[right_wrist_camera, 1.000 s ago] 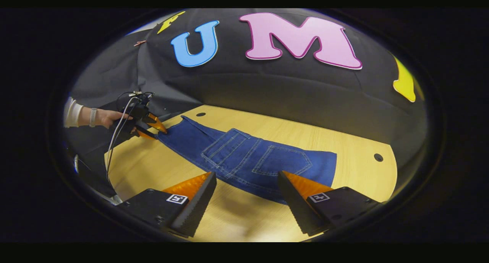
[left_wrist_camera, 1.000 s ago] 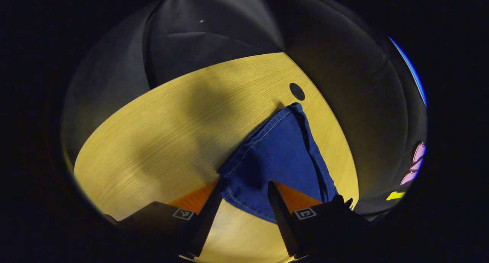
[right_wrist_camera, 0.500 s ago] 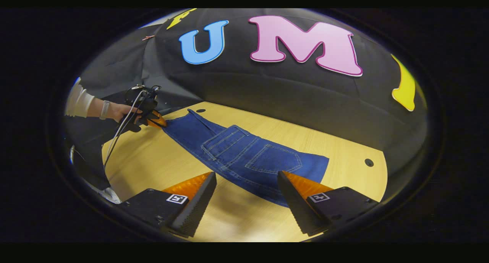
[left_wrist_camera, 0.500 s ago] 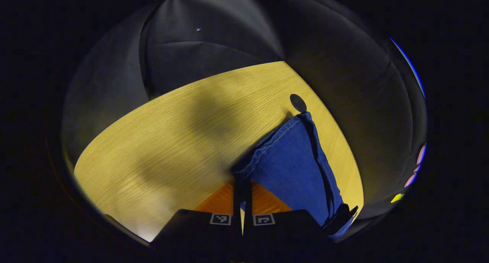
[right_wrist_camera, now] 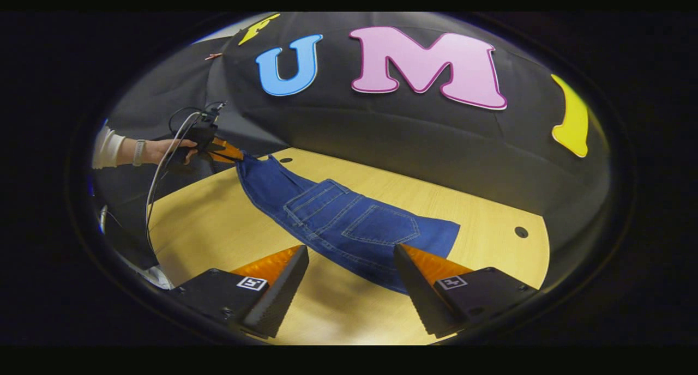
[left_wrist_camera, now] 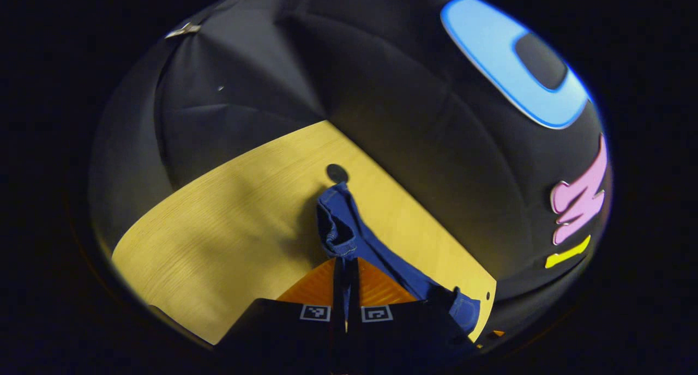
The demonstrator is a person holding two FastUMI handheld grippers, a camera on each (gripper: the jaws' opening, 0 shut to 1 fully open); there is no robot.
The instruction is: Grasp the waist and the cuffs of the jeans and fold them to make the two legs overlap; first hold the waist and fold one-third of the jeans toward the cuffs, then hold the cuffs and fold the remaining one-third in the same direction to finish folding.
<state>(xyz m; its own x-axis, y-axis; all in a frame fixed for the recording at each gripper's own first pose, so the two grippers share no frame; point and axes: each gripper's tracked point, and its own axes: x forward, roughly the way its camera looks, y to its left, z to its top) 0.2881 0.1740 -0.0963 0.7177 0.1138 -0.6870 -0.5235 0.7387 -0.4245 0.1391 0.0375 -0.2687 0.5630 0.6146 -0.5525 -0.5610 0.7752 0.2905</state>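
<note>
Blue jeans (right_wrist_camera: 349, 222) lie across the wooden table (right_wrist_camera: 491, 211), back pockets up. Their narrow cuff end is raised off the table at the far left of the right gripper view. There my left gripper (right_wrist_camera: 232, 152), held by a hand (right_wrist_camera: 163, 149), is shut on it. In the left gripper view my left gripper (left_wrist_camera: 345, 261) pinches the cuff hem, and the jeans (left_wrist_camera: 349, 236) hang bunched in front of it. My right gripper (right_wrist_camera: 350, 250) is open above the near edge of the jeans' wide end, holding nothing.
The table has a dark round hole (right_wrist_camera: 521, 232) near its right end and another hole (left_wrist_camera: 337, 173) just beyond the lifted cuff. Black cloth walls close in behind the table. A cable (right_wrist_camera: 158, 173) trails from the left gripper.
My left gripper went from open around the cuff hem to shut on it, then lifted that end off the table. The right gripper stayed open and barely moved.
</note>
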